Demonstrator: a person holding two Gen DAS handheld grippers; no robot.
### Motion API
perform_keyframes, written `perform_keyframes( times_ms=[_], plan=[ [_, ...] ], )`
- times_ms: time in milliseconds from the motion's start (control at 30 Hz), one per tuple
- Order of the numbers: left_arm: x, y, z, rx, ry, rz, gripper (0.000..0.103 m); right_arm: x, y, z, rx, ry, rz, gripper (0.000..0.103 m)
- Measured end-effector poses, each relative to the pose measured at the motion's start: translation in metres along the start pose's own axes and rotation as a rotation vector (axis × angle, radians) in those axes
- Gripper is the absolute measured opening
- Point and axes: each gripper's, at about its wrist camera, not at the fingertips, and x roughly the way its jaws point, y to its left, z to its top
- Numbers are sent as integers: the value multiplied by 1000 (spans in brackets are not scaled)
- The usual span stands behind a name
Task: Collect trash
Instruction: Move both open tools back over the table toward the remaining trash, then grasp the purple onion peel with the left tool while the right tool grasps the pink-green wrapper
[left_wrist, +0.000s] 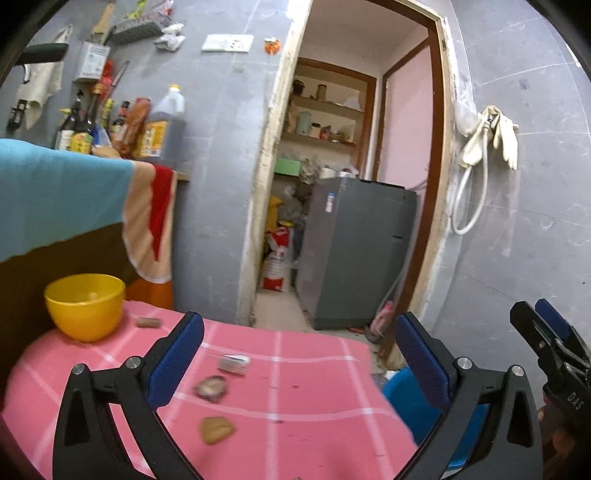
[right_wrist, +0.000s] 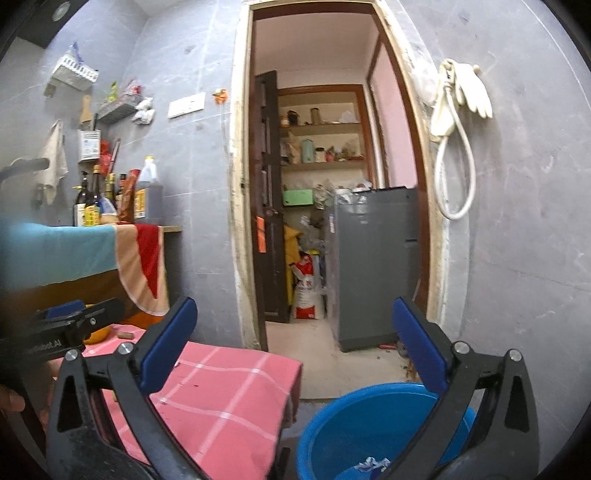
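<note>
My left gripper (left_wrist: 299, 354) stands open and empty over a table with a pink checked cloth (left_wrist: 314, 384). On the cloth lie a small white wrapper (left_wrist: 232, 363), a dark round scrap (left_wrist: 211, 387), a tan scrap (left_wrist: 216, 430) and a small brown piece (left_wrist: 147, 322) beside a yellow bowl (left_wrist: 85, 306). My right gripper (right_wrist: 293, 347) is open too, empty, above a blue bucket (right_wrist: 332, 424) on the floor to the right of the table (right_wrist: 221, 398). Crumpled scraps (right_wrist: 369, 463) lie in the bucket. Each gripper shows at the edge of the other's view: right gripper (left_wrist: 532, 310), left gripper (right_wrist: 83, 310).
A doorway ahead opens on a storeroom with a grey washing machine (left_wrist: 354, 251) and shelves. Left of it a counter bears bottles (left_wrist: 159, 129), and a striped towel (left_wrist: 151, 221) hangs over its edge. Gloves and a hose (left_wrist: 491, 136) hang on the right wall.
</note>
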Motion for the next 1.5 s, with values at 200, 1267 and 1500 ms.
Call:
perform_keyframes(
  times_ms=[200, 1267, 1500],
  plan=[
    [-16, 29, 3, 2, -46, 60, 101, 8, 29, 0, -7, -11, 50, 103],
    [4, 128, -14, 5, 28, 142, 101, 111, 120, -37, -114, 297, 275, 103],
    [47, 134, -29, 2, 252, 72, 96, 164, 126, -49, -105, 513, 353, 84]
  ],
)
